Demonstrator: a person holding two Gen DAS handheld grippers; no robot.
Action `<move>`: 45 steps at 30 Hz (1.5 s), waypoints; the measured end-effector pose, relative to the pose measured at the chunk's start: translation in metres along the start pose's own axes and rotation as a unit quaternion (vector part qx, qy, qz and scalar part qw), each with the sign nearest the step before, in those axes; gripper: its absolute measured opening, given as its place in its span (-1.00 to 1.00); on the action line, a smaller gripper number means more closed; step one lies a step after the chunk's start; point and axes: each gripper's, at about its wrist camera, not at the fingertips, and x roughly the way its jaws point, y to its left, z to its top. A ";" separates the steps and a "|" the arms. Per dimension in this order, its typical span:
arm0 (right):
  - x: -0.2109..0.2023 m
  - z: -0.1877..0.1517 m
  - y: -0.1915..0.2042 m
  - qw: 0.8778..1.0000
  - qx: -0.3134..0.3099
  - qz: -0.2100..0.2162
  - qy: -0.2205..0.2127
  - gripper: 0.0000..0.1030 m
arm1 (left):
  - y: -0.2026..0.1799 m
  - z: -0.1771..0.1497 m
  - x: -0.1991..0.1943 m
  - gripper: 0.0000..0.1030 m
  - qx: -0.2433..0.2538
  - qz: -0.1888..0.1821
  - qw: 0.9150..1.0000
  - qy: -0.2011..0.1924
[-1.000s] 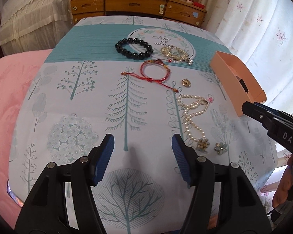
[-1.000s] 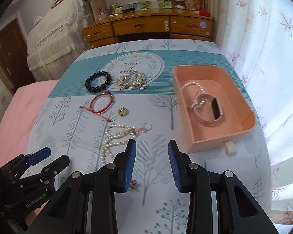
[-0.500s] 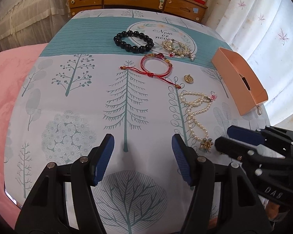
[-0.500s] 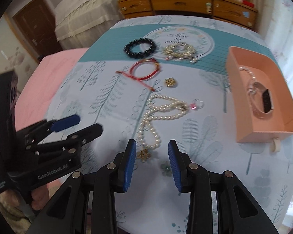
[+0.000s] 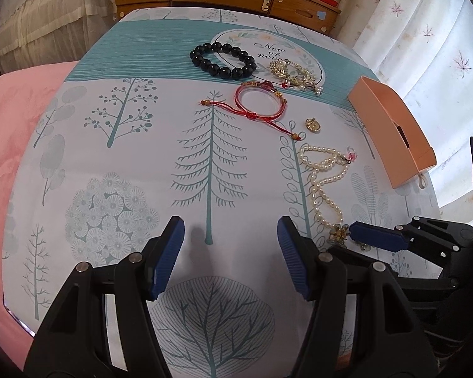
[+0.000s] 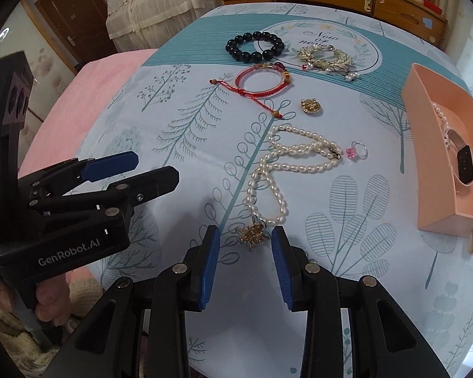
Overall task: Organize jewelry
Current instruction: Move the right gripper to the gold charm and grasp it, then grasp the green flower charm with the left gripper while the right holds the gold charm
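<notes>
Two grippers are in view over a table (image 6: 179,100) covered in a tree-print cloth. The right gripper (image 6: 245,245) has its jaws apart with nothing pressed between them; a small gold flower ornament (image 6: 253,233) lies on the cloth in the gap just ahead of its blue pads. The left gripper (image 5: 230,242) also stands with its jaws apart, wider, over bare cloth, holding nothing.

Loose on the cloth I count seven pieces: one black bead bracelet (image 6: 254,46), one gold leaf-wreath piece with pearl drops (image 6: 325,59), one red cord bracelet (image 6: 263,85), one small gold pendant (image 6: 311,106), one pearl strand (image 6: 287,170) lying in loops, one ring with a pink stone (image 6: 357,151), and the gold flower ornament, which lies touching the strand's near end. Whether it is fastened to the strand cannot be told.

One pink open box (image 6: 435,132) sits at the table's right edge. Inside it are a pale-strapped watch (image 6: 463,160) and a string of small pearls (image 6: 440,114), both partly hidden by the box wall. In the left wrist view the box (image 5: 391,132) shows mostly its outer side, and the right gripper (image 5: 353,245) covers part of a second small ornament beside the flower, too hidden to identify. The fingers (image 6: 52,302) gripping the left gripper's handle show at the frame's lower left.
</notes>
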 end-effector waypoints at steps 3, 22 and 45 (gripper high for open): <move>0.004 0.001 0.002 1.000 -0.005 -0.004 0.003 -0.34 | 0.000 0.000 0.001 0.14 0.000 -0.001 1.000 0.001; 0.009 -0.002 0.007 0.999 -0.031 -0.026 -0.018 -0.44 | -0.005 -0.003 0.001 0.14 0.011 0.008 1.000 0.004; -0.057 -0.017 -0.031 0.993 0.028 -0.036 -0.113 -0.55 | -0.054 -0.011 -0.018 0.14 0.090 0.017 0.996 -0.013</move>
